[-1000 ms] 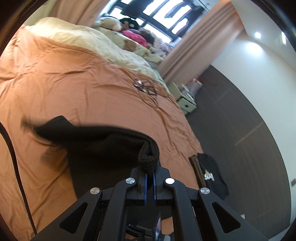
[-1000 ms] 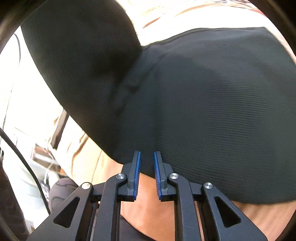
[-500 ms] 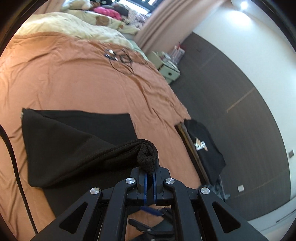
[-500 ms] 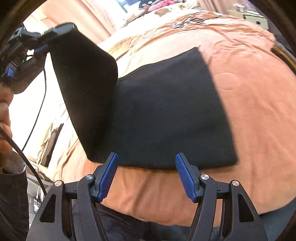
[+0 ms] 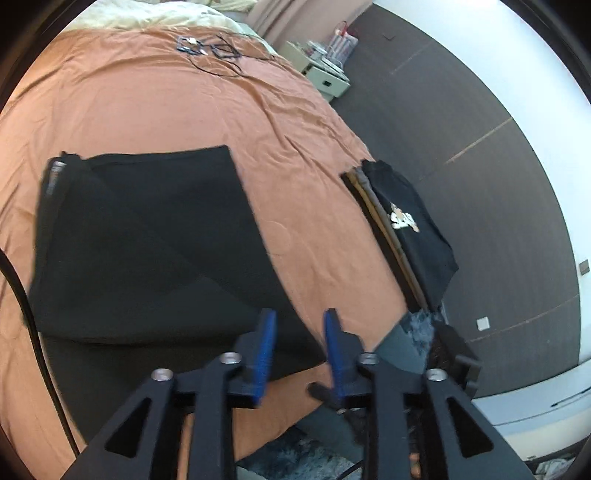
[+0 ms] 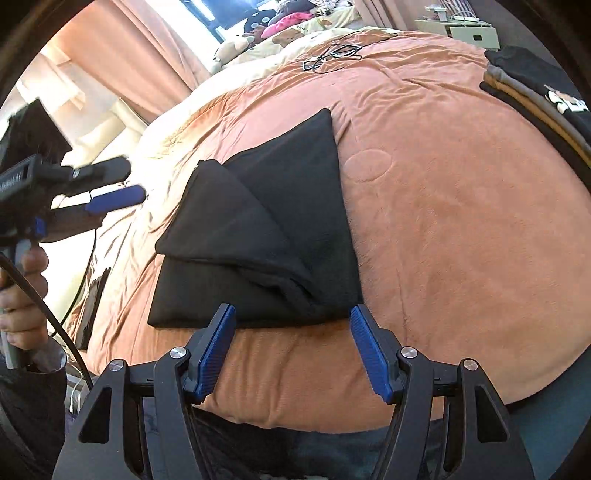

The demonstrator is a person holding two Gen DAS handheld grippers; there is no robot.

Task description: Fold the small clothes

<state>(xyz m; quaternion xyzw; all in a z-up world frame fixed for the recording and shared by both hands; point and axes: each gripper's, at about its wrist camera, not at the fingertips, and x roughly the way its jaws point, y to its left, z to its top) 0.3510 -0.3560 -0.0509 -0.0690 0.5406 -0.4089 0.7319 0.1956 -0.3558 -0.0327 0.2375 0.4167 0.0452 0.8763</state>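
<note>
Right wrist view: black garment (image 6: 266, 236) lies on the bed (image 6: 443, 221), one flap crooked | both fingers open, empty | I'd square edges before pinching.

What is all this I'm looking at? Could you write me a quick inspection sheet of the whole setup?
Surface: bed with an orange blanket, lightly wrinkled.
Job's things: black garment lying on the blanket, one flap folded over diagonally; neither tongs touches it.
Clutter: stack of folded clothes at the bed's edge, black printed shirt on top; plush toys near the pillows.
Grippers: left tongs open, holding nothing; right tongs open wide, holding nothing, just short of the garment's near edge.
Cables: tangled black wires at the blanket's far end; a black cord trailing from the left handle.
Surroundings: curtains, bedside cabinet, dark wall panels.
</note>
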